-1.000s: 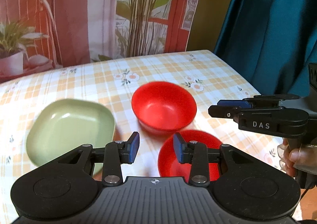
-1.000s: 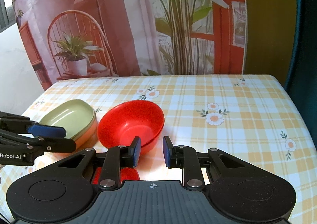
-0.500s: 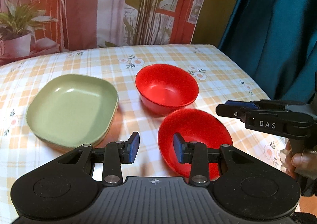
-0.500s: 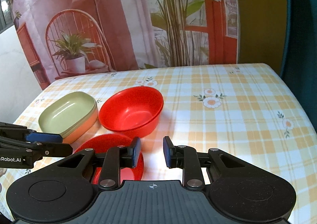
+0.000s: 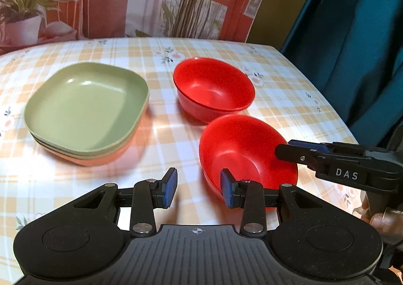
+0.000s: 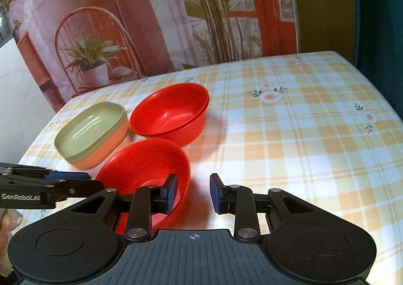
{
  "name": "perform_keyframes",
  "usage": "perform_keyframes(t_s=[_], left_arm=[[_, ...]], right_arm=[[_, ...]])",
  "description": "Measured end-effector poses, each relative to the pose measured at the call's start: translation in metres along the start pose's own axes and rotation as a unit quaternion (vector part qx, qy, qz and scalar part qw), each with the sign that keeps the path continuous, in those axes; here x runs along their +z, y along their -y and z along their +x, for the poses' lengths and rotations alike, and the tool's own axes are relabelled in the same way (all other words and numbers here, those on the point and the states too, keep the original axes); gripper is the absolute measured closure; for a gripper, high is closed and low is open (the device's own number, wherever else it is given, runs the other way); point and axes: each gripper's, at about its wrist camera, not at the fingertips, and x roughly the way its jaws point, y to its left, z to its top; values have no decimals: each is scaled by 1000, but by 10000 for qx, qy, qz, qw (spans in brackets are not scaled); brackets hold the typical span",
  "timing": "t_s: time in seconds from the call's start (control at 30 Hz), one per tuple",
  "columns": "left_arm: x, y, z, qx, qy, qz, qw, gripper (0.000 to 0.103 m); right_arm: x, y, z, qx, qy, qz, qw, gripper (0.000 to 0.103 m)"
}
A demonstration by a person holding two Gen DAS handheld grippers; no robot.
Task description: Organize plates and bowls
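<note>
Table (image 6: pixel 314 133) carries a checked yellow cloth with flower prints. Stack of square plates (image 5: pixel 87 111), green on top and orange at the bottom, sits toward the left edge. Far red bowl (image 5: pixel 214 88) stands upright near the table's middle, just beside the stack. Near red bowl (image 5: pixel 245 151) sits closer to the front edge, almost touching the far one.

Left gripper (image 5: pixel 197 188): jaws apart, empty, its right finger overlapping the near bowl's front rim in the left wrist view; contact cannot be told.

Right gripper (image 6: pixel 192 193): jaws apart, empty, left finger inside the near bowl's rim, right finger outside over the cloth.
</note>
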Motion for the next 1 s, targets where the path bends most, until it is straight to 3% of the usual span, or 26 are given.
perform_keyframes(t_s=[0.2,0.47,1.0], left_arm=[[-2,2,3,-158,-66,64,9998,65],[-3,1,6,-379,-76,19,9992,79],[-2,4,0,-416,42,176,9990,81]], right_arm=[[-6,-2,4,84,-93,63,9999,76],[-9,-6,7,203,-129,26,9997,80],[-8,-8,6,245,-78,51,9997,82]])
